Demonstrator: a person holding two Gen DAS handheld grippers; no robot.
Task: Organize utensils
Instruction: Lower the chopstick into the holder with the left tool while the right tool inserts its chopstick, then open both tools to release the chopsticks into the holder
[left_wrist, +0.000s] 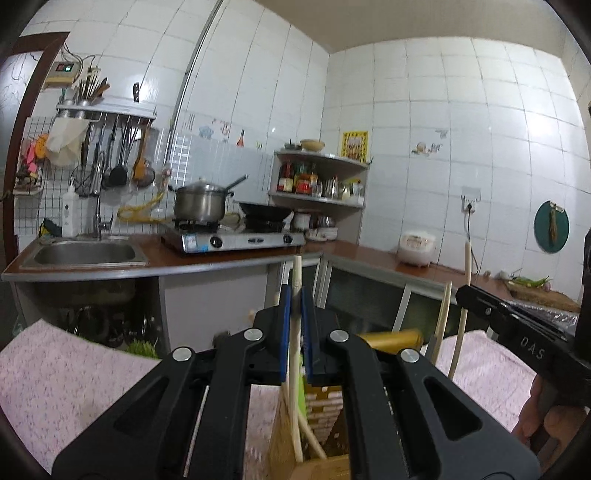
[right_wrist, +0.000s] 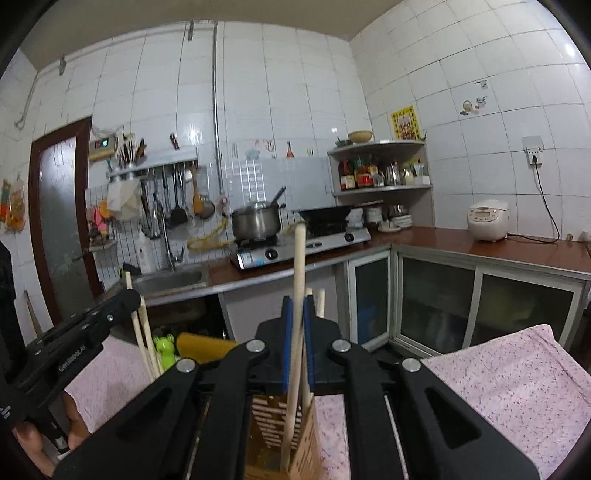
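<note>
1. Far left in my left wrist view, a steel sink (left_wrist: 86, 254) sits in the brown desk (left_wrist: 236, 258), with a gas stove (left_wrist: 236, 240) and a steel pot (left_wrist: 201, 201) just to its right.
2. In the middle of that view, my left gripper (left_wrist: 294, 306) has its blue-padded jaws clamped on a pale chopstick (left_wrist: 295, 332). The stick stands nearly upright, and its lower end reaches down into a slatted wooden holder (left_wrist: 325, 417) directly beneath the jaws.
3. The holder stands on a surface covered with a pink patterned cloth (left_wrist: 66, 384). More pale sticks lean inside it.
4. Behind the holder lies a yellow cylinder (left_wrist: 391, 338); I cannot tell what it is.
5. To the right, my right gripper (left_wrist: 466, 293) comes in from the edge, gripping a second chopstick (left_wrist: 466, 295) that rises above it and curves down toward the cloth.
6. In the right wrist view, the left gripper (right_wrist: 129, 301) shows at the far left, with pale sticks beside it and a green frog figure (right_wrist: 165, 349) just to its right.
7. At the centre there, the right jaws are pressed together on the long chopstick, whose lower end sits inside the wooden holder.
8. Far right, a white rice cooker (right_wrist: 488, 220) stands on the desk, plugged into the wall.
</note>
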